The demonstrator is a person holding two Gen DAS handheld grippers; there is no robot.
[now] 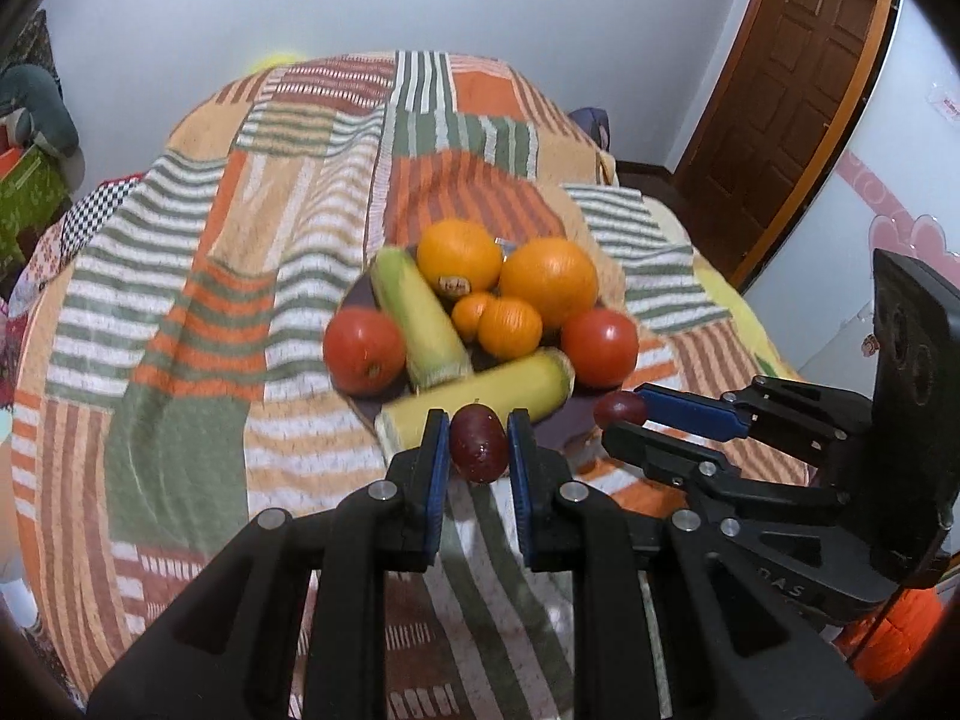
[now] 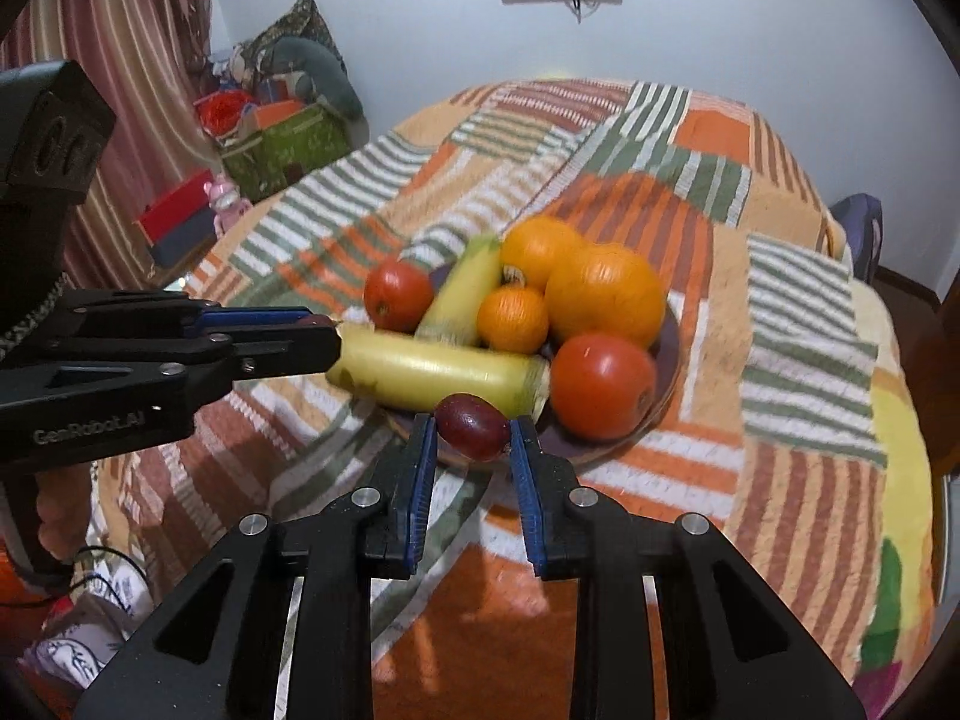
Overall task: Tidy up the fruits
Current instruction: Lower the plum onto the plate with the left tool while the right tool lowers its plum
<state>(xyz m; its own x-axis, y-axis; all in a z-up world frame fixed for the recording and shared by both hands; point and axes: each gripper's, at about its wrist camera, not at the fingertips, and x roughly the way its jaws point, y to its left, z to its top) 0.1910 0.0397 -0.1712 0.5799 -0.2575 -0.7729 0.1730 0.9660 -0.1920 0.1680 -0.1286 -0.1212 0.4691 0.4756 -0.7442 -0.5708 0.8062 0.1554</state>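
Fruits mostly heaped on plate (image 2: 671, 354) ahead of both tongs. Left tongs (image 1: 478, 441) pinch dark grape (image 1: 478, 444); right tongs (image 2: 472, 438) pinch second grape (image 2: 472, 426) (both unplaced). Remaining: set grapes down.

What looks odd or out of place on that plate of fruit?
The dark round plate is overloaded: one long pale-yellow corn cob lies across its near rim, one end hanging over the striped patchwork cloth. Each gripper holds a small dark-red grape between its fingers, left and right; neither is on the plate yet.
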